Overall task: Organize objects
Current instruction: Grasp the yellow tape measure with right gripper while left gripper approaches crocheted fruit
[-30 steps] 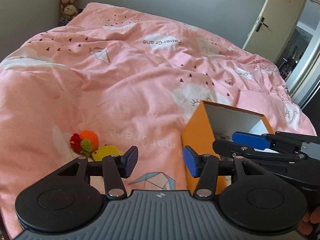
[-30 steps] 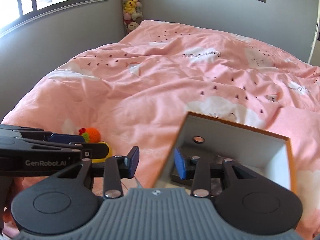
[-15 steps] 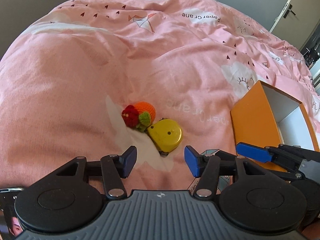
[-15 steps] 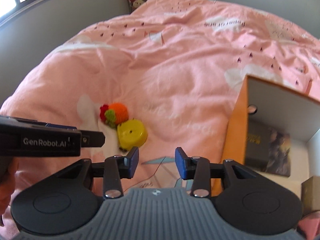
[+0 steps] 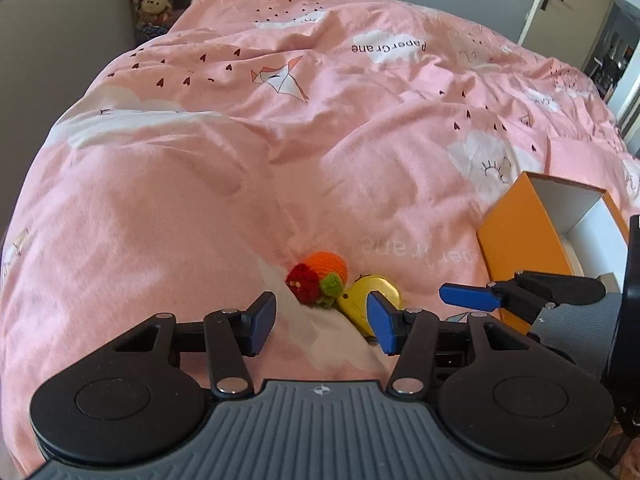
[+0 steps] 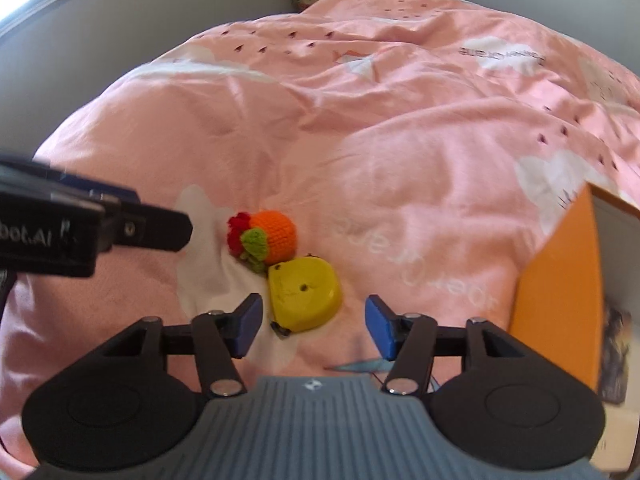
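Organizing is seen partly done on the bed, whose pink printed duvet (image 6: 400,128) fills both views. An orange cardboard box with a white inside (image 5: 532,240) stands open at the right, and a dark flat item (image 6: 614,348) is already lodged in it. Two things are left on the duvet, touching each other: a yellow plastic tape measure (image 6: 304,296) and a crocheted orange ball with a red flower and green leaf (image 6: 268,242). The right hand-held gripper (image 6: 312,326) is held empty, its jaws just widened, with the tape measure just ahead of them, not pressed by either pad. The left hand-held gripper (image 5: 322,324) is likewise parted and empty, near the crocheted ball. Both pickups are judged outstanding.
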A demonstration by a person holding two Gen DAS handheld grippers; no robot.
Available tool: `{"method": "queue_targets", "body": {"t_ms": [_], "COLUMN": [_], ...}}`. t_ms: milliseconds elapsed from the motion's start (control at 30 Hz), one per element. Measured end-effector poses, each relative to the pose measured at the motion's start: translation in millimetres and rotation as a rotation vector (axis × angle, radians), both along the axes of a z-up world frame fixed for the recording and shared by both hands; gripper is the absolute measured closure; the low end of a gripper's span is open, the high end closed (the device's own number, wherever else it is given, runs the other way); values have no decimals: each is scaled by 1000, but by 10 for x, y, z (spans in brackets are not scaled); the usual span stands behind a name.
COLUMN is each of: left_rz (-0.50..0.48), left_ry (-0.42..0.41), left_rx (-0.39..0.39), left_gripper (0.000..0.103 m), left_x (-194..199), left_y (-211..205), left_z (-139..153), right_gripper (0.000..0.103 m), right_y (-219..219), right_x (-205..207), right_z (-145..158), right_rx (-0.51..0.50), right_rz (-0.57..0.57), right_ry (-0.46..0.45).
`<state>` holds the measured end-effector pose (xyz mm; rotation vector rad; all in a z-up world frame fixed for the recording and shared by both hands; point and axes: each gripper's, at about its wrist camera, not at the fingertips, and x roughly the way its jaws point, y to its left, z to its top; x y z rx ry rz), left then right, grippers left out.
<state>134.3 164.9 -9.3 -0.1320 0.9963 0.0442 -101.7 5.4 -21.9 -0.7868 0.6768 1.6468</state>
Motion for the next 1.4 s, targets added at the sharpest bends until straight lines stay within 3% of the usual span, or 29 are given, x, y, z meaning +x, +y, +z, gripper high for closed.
{"method": "queue_targets", "body": {"t_ms": [167,367,567,767,967,1200,1400], "left_rz": [-138,-280,-353,-400,-496,-647,-669], "left_ry": [76,92,114,130,118,109,141], "left_rx": [47,128,185,206,245,289,360], "left_gripper": [41,41,41,41,41,36,32], "left_x": [201,343,459,529,558,578,692], "left_y": [81,33,-22,-26,-66,-239,-309], "left_z": [-52,-92,-150,-224,-265,-381,-583], "right_gripper": [44,44,47,50,50,50,50], "right_y": [194,370,473,485,391,130,-121], "right_x": [-106,-210,-279,-226,-108,180,463], "right_z": [-155,-262,-342,-345,-192,184,526], "right_rx": [-52,-65,-78,-95,-75,-11,55], "right_rz": [60,105,148,138,82,22,-24], "right_ry": [-41,-121,-172,-142,-136,-58,1]}}
